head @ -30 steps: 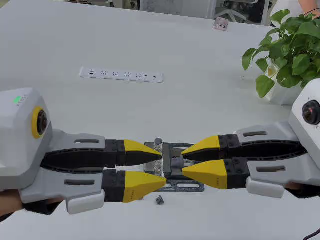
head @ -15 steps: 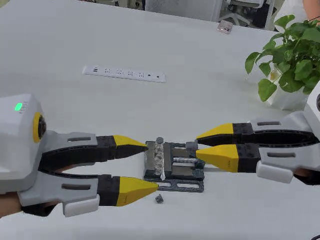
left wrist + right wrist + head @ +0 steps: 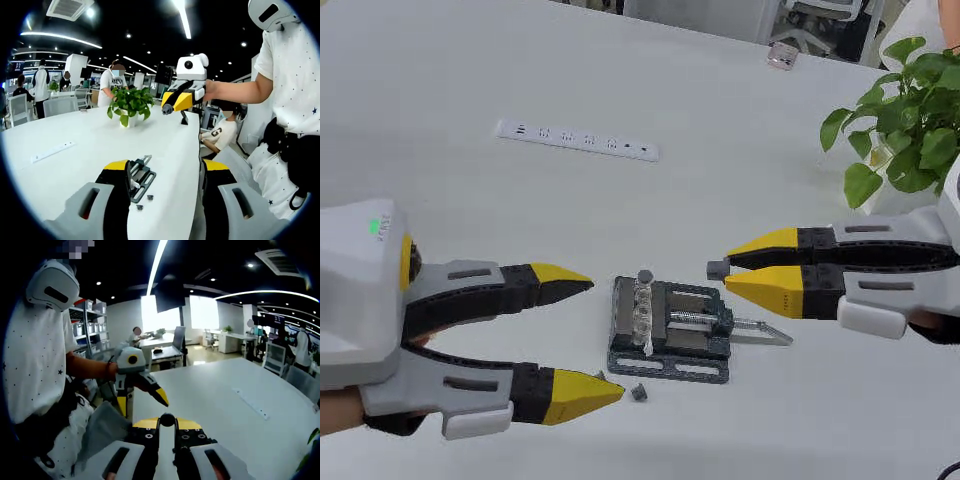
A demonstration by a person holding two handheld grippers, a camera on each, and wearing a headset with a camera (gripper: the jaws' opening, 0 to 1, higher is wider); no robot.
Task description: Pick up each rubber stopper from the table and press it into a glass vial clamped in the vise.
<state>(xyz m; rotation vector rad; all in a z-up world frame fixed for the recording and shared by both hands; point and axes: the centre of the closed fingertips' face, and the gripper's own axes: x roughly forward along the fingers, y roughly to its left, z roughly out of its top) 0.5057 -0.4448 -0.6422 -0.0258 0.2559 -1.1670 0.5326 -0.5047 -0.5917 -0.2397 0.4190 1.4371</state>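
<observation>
Right gripper [image 3: 727, 273] is closed on a stopper [image 3: 717, 269], pinched at the very tips. It's up off the table [image 3: 470, 230], just right of the vise [image 3: 698, 348]. Left gripper [image 3: 605, 337] has its jaws wide apart with nothing in them, just left of the vise. Vials [image 3: 642, 318] sit in a row clamped in the vise. The far one carries a seated stopper [image 3: 645, 276]; the rest look open. A loose stopper [image 3: 638, 392] lies on the table by the vise's near edge, close to my lower left jaw.

Risks, my read:
- The grip is tip-only, so the stopper may twist or pop out when I push.
- Coming in off-centre would catch a glass rim and jam it crooked.
- Pushing too hard or sideways could crack a vial or shift it in the clamp.
- The left jaw could knock the loose stopper away.
</observation>
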